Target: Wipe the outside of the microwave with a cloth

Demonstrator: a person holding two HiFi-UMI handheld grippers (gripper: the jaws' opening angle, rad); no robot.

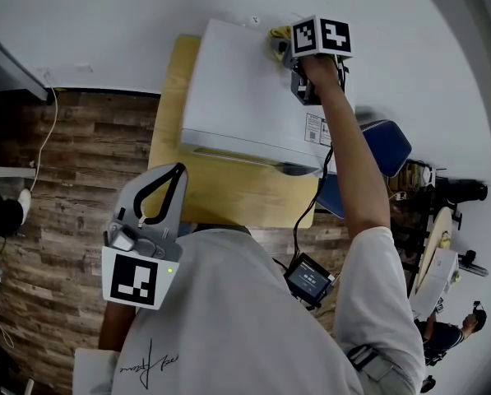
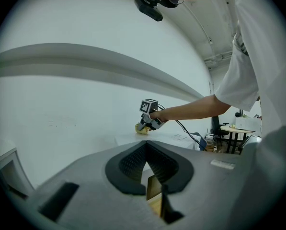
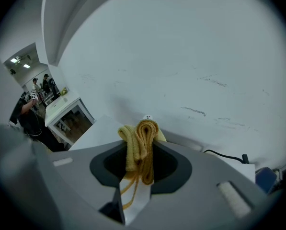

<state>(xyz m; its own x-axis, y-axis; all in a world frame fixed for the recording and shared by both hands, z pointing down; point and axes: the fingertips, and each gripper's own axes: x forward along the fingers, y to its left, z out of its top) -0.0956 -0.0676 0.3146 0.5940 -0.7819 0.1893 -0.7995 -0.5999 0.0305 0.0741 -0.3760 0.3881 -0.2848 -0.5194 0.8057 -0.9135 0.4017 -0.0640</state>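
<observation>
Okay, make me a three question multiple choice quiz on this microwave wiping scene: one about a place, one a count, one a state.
1. Where on the boxy white metal microwave is the folded yellow terry cloth?
A. far top edge, by the wall
B. door handle
C. underneath

2. How many grippers hold the cloth?
A. none
B. one
C. two

3. How do the left gripper's jaws stand?
A. wide apart
B. clamped on the cloth
C. together, empty

Answers:
1 A: the head view shows it at the top's far edge.
2 B: only the right gripper clamps it.
3 C: its own view shows the pads meeting on nothing.
</observation>
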